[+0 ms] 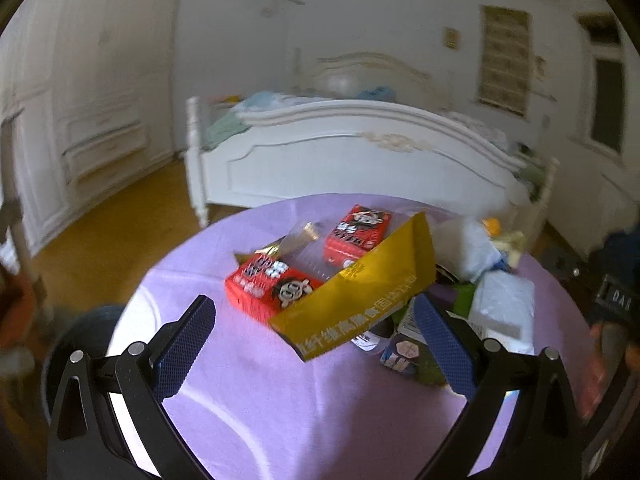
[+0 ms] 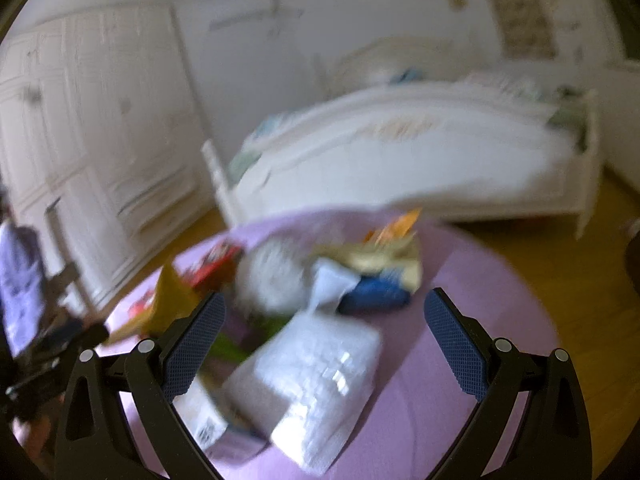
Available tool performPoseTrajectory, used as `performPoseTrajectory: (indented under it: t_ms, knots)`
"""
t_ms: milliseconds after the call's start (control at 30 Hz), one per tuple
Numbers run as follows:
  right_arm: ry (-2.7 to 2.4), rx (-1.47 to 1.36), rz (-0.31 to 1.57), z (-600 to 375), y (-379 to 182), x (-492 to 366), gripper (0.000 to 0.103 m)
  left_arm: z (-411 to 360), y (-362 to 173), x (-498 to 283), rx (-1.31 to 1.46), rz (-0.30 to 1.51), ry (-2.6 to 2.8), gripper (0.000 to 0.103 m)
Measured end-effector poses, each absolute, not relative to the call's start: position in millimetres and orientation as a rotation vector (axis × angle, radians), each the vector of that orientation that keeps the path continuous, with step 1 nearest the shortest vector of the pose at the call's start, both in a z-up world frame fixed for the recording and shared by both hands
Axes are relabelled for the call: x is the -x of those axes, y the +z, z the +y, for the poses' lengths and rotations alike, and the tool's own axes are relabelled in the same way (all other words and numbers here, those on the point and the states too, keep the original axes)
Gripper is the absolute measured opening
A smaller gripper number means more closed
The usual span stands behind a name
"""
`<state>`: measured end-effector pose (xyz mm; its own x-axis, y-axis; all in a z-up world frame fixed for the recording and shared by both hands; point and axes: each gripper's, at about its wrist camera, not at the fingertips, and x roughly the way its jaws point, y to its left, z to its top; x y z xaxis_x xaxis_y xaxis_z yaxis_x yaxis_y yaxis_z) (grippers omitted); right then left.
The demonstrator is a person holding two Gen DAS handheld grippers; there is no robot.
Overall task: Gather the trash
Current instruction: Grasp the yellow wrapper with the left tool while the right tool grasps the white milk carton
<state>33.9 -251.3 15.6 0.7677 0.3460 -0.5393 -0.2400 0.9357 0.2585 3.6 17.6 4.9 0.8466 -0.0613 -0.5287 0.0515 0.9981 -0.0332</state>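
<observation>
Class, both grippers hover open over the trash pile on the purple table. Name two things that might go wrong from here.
1. The yellow wrapper leans across a red carton; the left gripper closing there might catch both or knock the carton away.
2. The right wrist view is blurred, so the right gripper may misjudge the white plastic pack.

A round counter [image 1: 248,420] draped in lilac cloth stands near. Beyond it, a white bed [image 1: 340,160] with carved footboard; a white wardrobe [image 1: 80,120] at far left, on wooden floor [image 1: 100,224].
</observation>
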Motion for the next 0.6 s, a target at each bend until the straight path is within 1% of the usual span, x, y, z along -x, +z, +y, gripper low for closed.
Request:
performPoseTrajectory:
  t_ms: [167,233,333,400,500,533,567,600]
  knots:
    - [0.541,-0.034,0.681,-225,29,-24,0.098,18,11,-20,-0.102,0.594,-0.197,0.098]
    - [0.612,0.023,0.709,-210,30,-20,0.089,11,9,-32,-0.172,0.632,-0.267,0.098]
    - [0.670,0.112,0.761,-191,23,-18,0.084,-2,3,-51,-0.282,0.677,-0.356,0.098]
    - [0.682,0.153,0.792,-181,14,-21,0.077,-8,0,-58,-0.325,0.689,-0.370,0.098]
    - [0.717,0.170,0.813,-167,6,-20,0.075,-15,-6,-71,-0.347,0.718,-0.418,0.098]
    - [0.723,0.182,0.821,-161,4,-20,0.075,-16,-8,-76,-0.344,0.730,-0.432,0.096]
    - [0.726,0.195,0.832,-157,1,-20,0.072,-17,-11,-80,-0.341,0.742,-0.440,0.093]
    - [0.728,0.211,0.853,-151,-4,-21,0.067,-17,-12,-83,-0.331,0.753,-0.448,0.085]
